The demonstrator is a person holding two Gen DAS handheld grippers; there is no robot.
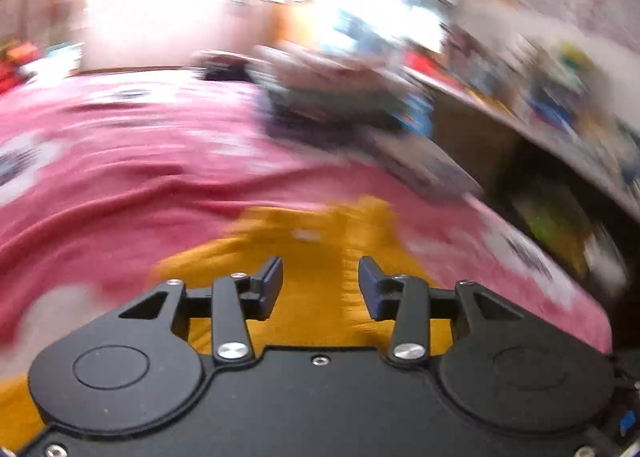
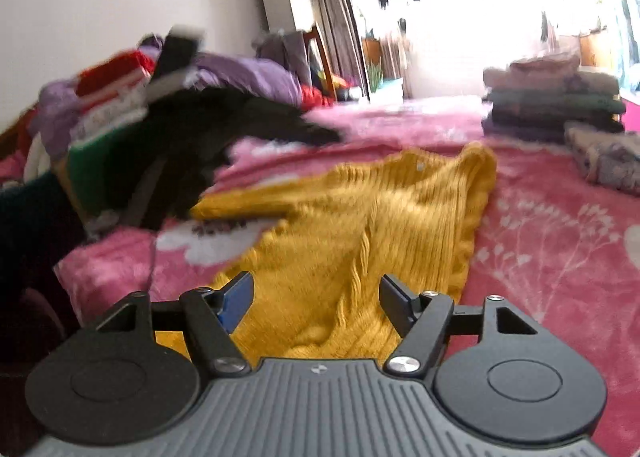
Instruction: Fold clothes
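Observation:
A mustard-yellow ribbed knit sweater (image 2: 360, 225) lies crumpled on a pink flowered bedspread (image 2: 560, 241). My right gripper (image 2: 316, 297) hangs open just above its near part, nothing between the fingers. In the left wrist view, which is blurred by motion, the same sweater (image 1: 316, 257) lies under my left gripper (image 1: 320, 285), also open and empty. In the right wrist view a blurred black shape (image 2: 208, 145), perhaps my left gripper and a sleeve, crosses at the left above the sweater's far edge.
A stack of folded clothes (image 2: 552, 101) stands at the far right of the bed, with another folded piece (image 2: 604, 161) beside it. Unfolded clothes (image 2: 120, 97) are heaped at the left by the wall. A cluttered shelf (image 1: 540, 105) runs along the bed's right side.

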